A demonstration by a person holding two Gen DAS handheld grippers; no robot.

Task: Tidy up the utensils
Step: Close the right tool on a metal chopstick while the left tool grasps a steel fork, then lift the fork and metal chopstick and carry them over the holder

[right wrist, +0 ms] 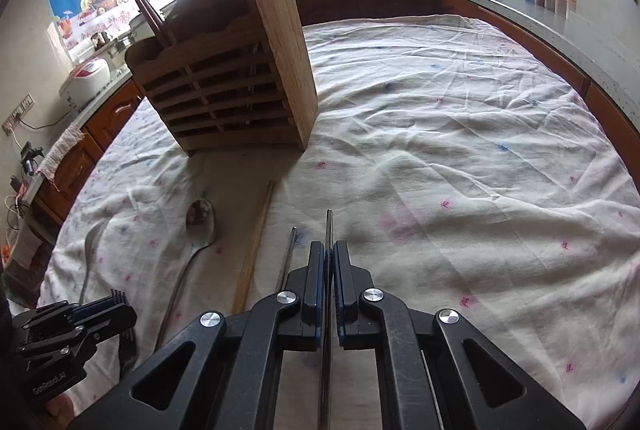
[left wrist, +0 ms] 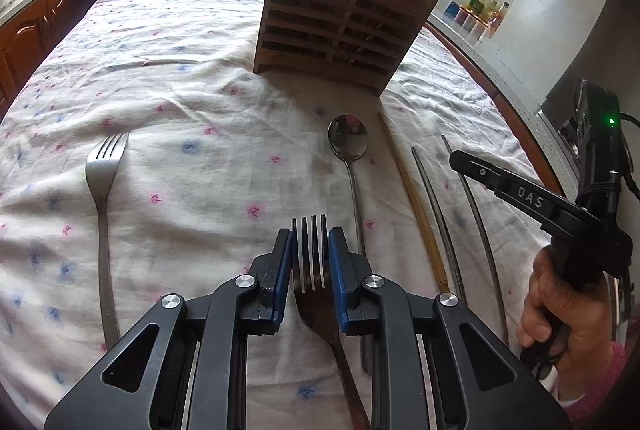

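Wooden rack (left wrist: 332, 18) up ahead of both jaws, already holding a few chopsticks and some long-handled pieces in its slots; so partly loaded, judging by that. Left gripper (left wrist: 311, 242) clenched on a fork (left wrist: 310, 250), blue pads pressing its head from both sides, tines poking out past the tips. Right gripper (right wrist: 328, 258) clamped on a thin metal chopstick (right wrist: 329, 226), rod running straight out between the pads. Both picks made, neither piece clearly lifted off the cloth-covered bench (right wrist: 460, 134) yet. Remaining loose: second fork (left wrist: 105, 166) well left of left jaws, spoon (left wrist: 347, 138) just ahead-right of them, wooden chopstick (left wrist: 404, 174) beside the spoon, second metal chopstick (right wrist: 289, 250) just left of right jaws. Roughly half left, by estimate: carry the two held pieces to the rack, then four more.
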